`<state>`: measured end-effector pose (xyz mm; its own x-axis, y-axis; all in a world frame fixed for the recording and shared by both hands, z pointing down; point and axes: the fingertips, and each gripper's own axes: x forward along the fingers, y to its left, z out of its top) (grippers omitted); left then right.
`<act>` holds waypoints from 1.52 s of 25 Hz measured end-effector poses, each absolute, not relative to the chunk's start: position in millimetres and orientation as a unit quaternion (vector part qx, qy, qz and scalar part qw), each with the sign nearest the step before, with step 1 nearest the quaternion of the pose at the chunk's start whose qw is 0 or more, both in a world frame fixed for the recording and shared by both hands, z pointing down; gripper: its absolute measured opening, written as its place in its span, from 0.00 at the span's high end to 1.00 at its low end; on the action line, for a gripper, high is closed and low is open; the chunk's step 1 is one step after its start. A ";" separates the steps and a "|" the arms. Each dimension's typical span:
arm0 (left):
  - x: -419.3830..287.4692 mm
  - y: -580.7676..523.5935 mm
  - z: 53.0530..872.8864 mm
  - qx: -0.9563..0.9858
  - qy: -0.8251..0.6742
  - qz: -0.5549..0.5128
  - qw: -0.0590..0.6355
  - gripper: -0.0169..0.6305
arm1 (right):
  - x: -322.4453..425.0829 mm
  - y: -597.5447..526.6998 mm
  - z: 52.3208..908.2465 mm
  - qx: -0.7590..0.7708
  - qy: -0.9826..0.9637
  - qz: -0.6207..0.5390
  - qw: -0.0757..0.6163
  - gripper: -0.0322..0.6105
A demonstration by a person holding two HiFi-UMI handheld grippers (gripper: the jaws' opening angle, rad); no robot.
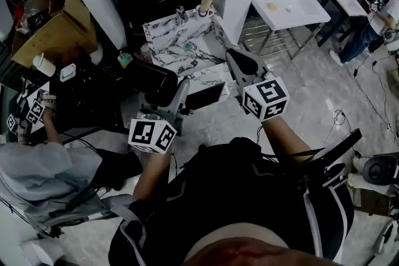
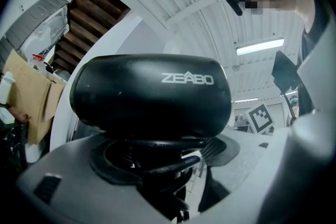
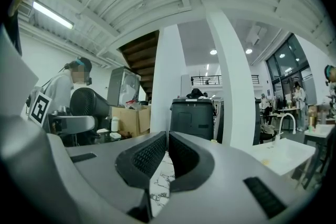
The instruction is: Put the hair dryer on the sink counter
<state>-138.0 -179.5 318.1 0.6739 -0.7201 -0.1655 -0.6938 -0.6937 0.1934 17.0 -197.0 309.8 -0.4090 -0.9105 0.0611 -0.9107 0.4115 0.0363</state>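
Left gripper (image 2: 165, 152) was clamped on the hair dryer (image 2: 152, 92). The exact grip point was hidden: the coiled cord (image 2: 157, 171) filled the gap between the pads under the black body. The dryer was held off any surface, at the near edge of the marble counter (image 1: 181, 47) in head view. Right gripper (image 3: 167, 152) was clenched, pads together, nothing between them. A cup (image 1: 205, 9) at the counter's back edge held a beige item I couldn't identify. The cardboard box (image 1: 59, 31) to the left held dark clutter, too dim to tell. The white sink (image 1: 290, 3) stood to the right, behind a pillar.
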 end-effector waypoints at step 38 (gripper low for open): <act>-31.2 -365.0 391.6 0.889 -0.428 -0.045 0.158 0.43 | 92.6 -384.5 316.7 0.477 -0.879 0.011 0.000 0.90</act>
